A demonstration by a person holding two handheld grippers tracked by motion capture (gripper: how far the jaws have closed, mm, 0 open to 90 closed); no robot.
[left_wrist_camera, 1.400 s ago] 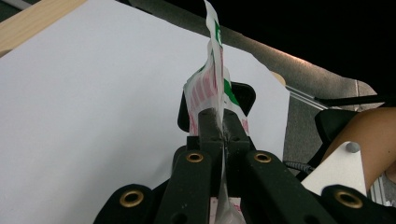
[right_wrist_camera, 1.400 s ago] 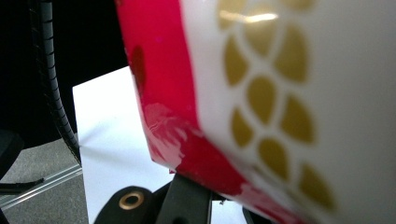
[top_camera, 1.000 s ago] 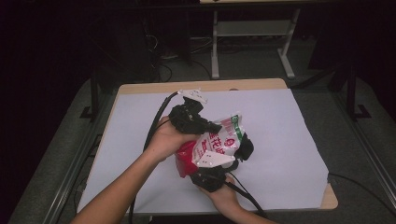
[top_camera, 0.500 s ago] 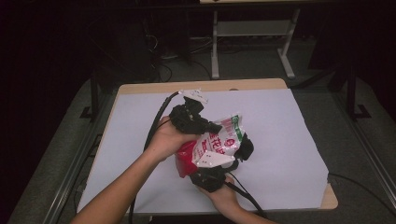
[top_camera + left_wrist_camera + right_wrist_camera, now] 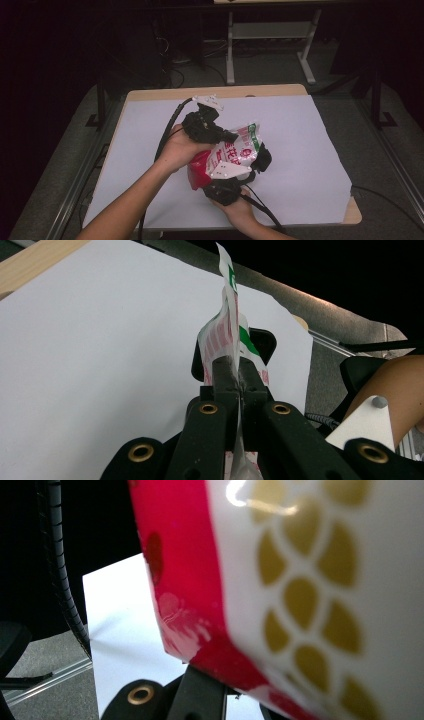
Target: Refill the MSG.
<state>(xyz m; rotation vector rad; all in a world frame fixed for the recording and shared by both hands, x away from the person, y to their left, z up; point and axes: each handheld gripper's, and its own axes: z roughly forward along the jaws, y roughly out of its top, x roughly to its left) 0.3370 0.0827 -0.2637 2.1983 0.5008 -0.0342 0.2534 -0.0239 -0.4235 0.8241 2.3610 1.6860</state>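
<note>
A crumpled red and white snack bag (image 5: 232, 155) is held up over the white sheet (image 5: 305, 135) between both grippers. My left gripper (image 5: 227, 136) comes from the upper left and is shut on the bag's flat sealed edge (image 5: 227, 330); in the left gripper view the two jaws (image 5: 236, 365) meet on the thin film. My right gripper (image 5: 257, 161) reaches up from below, and is shut on the bag's lower right part. In the right gripper view the bag's red and gold-patterned side (image 5: 300, 580) sits very close and hides the jaw tips.
The sheet covers a wooden table (image 5: 215, 91) with grey floor on all sides. A white metal stand (image 5: 270, 35) is on the floor beyond the far edge. Black cables (image 5: 167, 132) trail from both grippers toward the person.
</note>
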